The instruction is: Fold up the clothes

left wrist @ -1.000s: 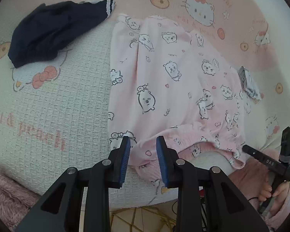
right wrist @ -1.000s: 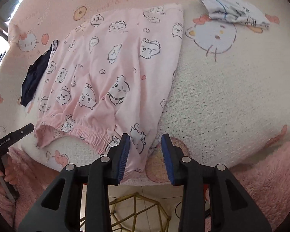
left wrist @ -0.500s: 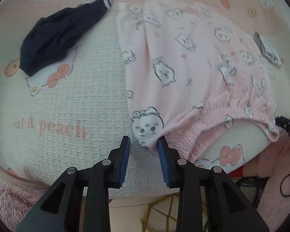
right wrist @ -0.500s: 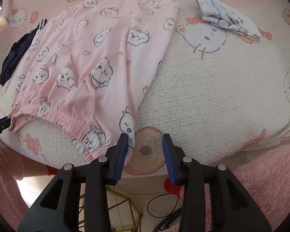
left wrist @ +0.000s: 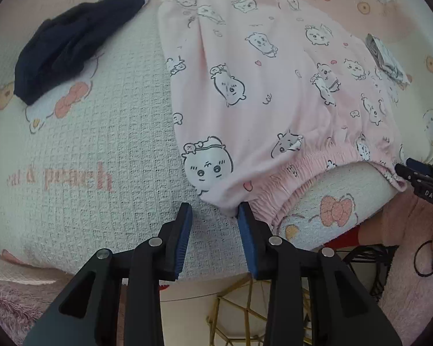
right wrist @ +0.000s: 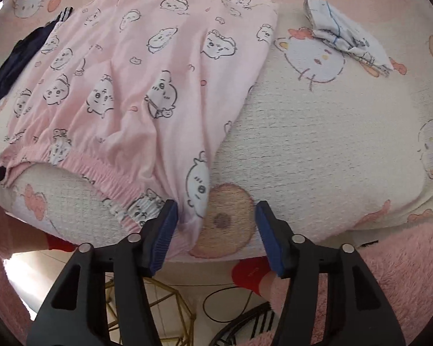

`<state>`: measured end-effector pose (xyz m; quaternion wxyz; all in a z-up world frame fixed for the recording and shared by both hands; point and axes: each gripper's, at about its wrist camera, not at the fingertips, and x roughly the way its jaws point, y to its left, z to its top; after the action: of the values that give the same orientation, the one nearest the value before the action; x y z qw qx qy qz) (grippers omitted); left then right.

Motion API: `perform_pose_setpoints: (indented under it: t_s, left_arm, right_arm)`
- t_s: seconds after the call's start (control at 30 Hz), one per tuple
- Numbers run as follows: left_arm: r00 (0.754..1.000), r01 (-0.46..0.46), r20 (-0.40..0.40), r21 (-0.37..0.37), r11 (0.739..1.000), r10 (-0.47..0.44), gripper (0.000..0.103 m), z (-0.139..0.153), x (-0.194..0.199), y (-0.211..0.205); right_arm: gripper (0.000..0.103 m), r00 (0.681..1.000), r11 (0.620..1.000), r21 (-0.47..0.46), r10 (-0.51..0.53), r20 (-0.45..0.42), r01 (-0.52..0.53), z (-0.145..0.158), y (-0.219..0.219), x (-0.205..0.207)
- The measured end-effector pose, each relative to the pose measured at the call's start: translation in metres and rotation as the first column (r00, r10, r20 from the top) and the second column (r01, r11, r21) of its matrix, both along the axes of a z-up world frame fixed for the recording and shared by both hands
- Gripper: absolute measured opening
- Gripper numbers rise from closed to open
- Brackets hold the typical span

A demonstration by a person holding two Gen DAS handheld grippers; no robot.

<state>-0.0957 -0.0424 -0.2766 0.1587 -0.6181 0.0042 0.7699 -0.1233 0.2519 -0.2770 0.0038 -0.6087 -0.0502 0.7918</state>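
Pink cartoon-print shorts point(left wrist: 274, 86) lie flat on a Hello Kitty blanket point(left wrist: 101, 144), elastic waistband toward me. My left gripper point(left wrist: 215, 216) is open, its jaws apart at the shorts' near left waistband corner, right pad touching the cloth. In the right wrist view the shorts point(right wrist: 147, 86) lie left of centre. My right gripper point(right wrist: 215, 216) is open wide at the near right waistband corner, its left pad touching the fabric, holding nothing.
A dark navy garment point(left wrist: 72, 43) lies at the far left, also in the right wrist view point(right wrist: 17, 63). A folded white patterned cloth point(right wrist: 346, 34) lies at the far right. The blanket's front edge drops off to floor with a gold wire frame point(left wrist: 236, 317).
Both grippers have let go of the shorts' waistband corners and opened, the right one widest. The shorts now lie spread flat on the blanket.
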Motion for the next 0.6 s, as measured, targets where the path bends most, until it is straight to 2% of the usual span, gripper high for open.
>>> perform_pose_setpoints:
  t_s: [0.1,0.13,0.2,0.27,0.33,0.37,0.4,0.47,0.5,0.57,0.6]
  left_arm:
    - [0.994,-0.103,0.063,0.177,0.979,0.093,0.036,0.001,-0.003,-0.021]
    - [0.989,-0.14,0.085,0.232,0.963,0.123,0.036,0.001,-0.003,-0.028]
    - [0.984,-0.164,0.107,0.274,0.948,0.139,0.036,0.0,-0.001,-0.031]
    - [0.984,-0.153,0.124,0.264,0.952,0.124,0.036,-0.006,-0.003,-0.031]
    - [0.986,-0.133,0.126,0.235,0.963,0.105,0.036,-0.014,-0.008,-0.027]
    - [0.989,-0.117,0.111,0.211,0.97,0.095,0.036,-0.019,-0.011,-0.023]
    - [0.991,-0.101,0.104,0.188,0.977,0.082,0.036,-0.021,-0.012,-0.02]
    - [0.994,-0.073,0.097,0.141,0.987,0.06,0.034,-0.022,-0.011,-0.014]
    - [0.994,-0.068,0.097,0.123,0.99,0.056,0.034,-0.021,-0.008,-0.014]
    - [0.989,-0.105,0.114,0.14,0.984,0.09,0.034,-0.019,-0.006,-0.02]
    - [0.985,-0.137,0.126,0.175,0.975,0.116,0.034,-0.018,-0.006,-0.026]
  right_arm:
    - [0.057,1.0,1.0,0.011,0.005,-0.017,-0.004,0.005,-0.005,-0.003]
    - [0.054,1.0,1.0,-0.016,-0.01,-0.028,0.009,0.009,-0.003,-0.005]
    - [0.051,0.996,0.993,-0.109,-0.058,-0.062,0.051,0.02,0.007,-0.009]
    - [0.052,0.991,0.963,-0.249,-0.117,-0.057,0.099,0.026,0.019,-0.014]
    - [0.052,0.988,0.909,-0.389,-0.154,0.016,0.148,0.019,0.026,-0.018]
    - [0.052,0.985,0.894,-0.414,-0.162,0.063,0.173,0.012,0.025,-0.019]
    - [0.052,0.981,0.887,-0.421,-0.163,0.104,0.192,0.003,0.026,-0.02]
    - [0.043,0.983,0.922,-0.344,-0.147,0.111,0.176,-0.002,0.029,-0.019]
    - [0.043,0.985,0.94,-0.3,-0.137,0.101,0.162,0.0,0.029,-0.019]
    - [0.043,0.988,0.962,-0.228,-0.132,0.084,0.148,0.003,0.028,-0.019]
    - [0.043,0.986,0.957,-0.242,-0.143,0.084,0.159,0.004,0.03,-0.021]
